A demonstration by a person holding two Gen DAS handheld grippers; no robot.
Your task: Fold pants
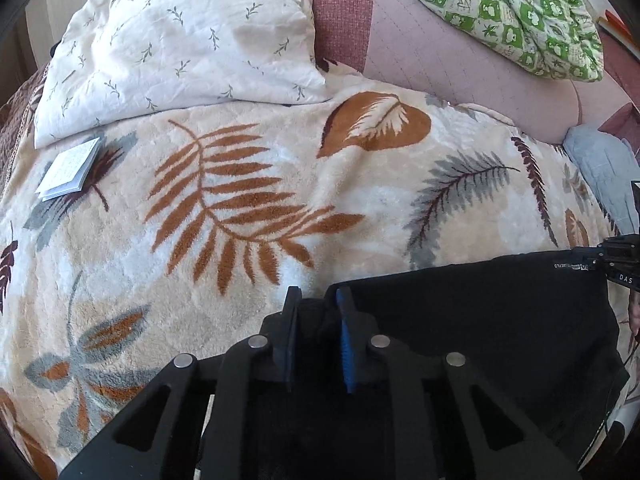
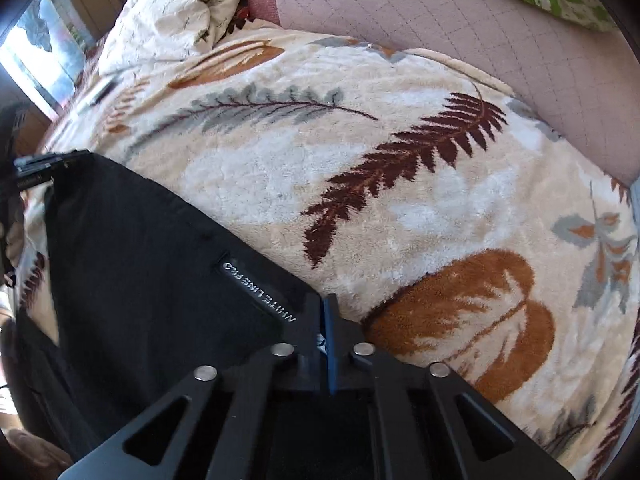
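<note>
Two corners of the black pants (image 1: 480,320) on the bed's leaf blanket (image 1: 240,200) are pinched: left gripper (image 1: 318,312) and right gripper (image 2: 322,312) jaws narrow on cloth. Soft, limp, probably light; the hemmed edge suits gripping.

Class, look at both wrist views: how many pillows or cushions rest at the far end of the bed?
2. A white leaf-sprig pillow lies far left on the blanket; a green-and-white patterned cushion sits far right against the pink headboard. Others may lie out of view.
</note>
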